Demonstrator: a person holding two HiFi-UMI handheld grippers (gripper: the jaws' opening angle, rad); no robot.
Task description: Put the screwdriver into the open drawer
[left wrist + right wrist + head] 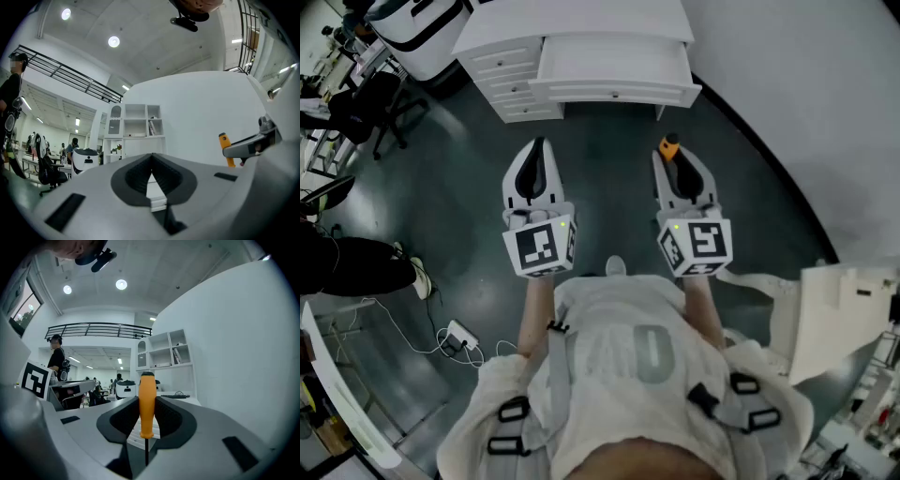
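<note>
Dark floor fills most of the head view. White cabinet at top centre, with its drawer pulled out toward the bottom of the frame. Office chair at upper left. Person in white at bottom centre, one gripper in each hand, both held over the floor below the drawer front and well apart from it.

Left gripper is left of centre and roughly level, fingers together.

Right gripper is right of centre and level, fingers clamped on the screwdriver. It stands upright between them: orange handle sticks up above the fingers, thin dark shaft hangs below. In the head view the handle shows at the gripper's tip, nearest the drawer's right corner.
</note>
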